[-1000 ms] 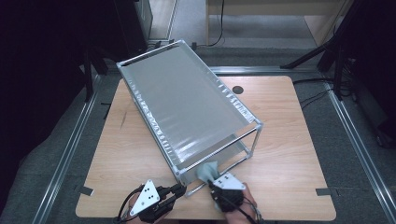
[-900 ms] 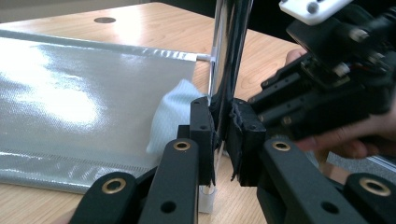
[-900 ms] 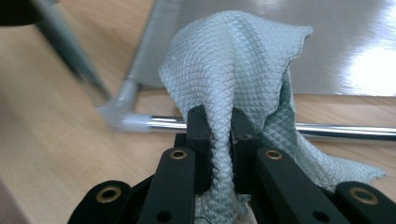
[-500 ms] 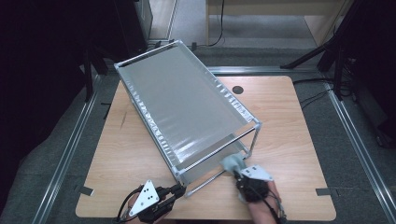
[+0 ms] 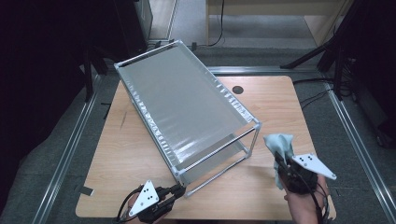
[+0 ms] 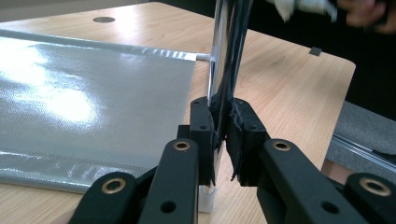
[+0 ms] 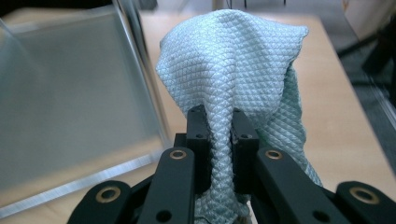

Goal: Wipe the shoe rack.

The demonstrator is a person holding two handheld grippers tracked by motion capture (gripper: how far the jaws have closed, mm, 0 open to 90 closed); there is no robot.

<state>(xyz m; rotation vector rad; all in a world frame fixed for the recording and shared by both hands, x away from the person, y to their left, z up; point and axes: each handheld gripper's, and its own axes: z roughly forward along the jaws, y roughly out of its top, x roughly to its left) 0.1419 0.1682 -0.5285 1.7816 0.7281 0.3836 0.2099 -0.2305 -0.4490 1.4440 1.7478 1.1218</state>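
Cloth [image 7: 233,65] pinched in right tongs [image 7: 219,126], bunched above tips, beside rack [image 5: 187,112]

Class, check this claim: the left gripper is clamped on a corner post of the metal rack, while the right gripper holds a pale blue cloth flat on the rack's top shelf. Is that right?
Not quite. The right gripper holds the cloth up in the air beside the rack, not on its top shelf; the high view shows this. The left gripper is indeed clamped on the corner post.
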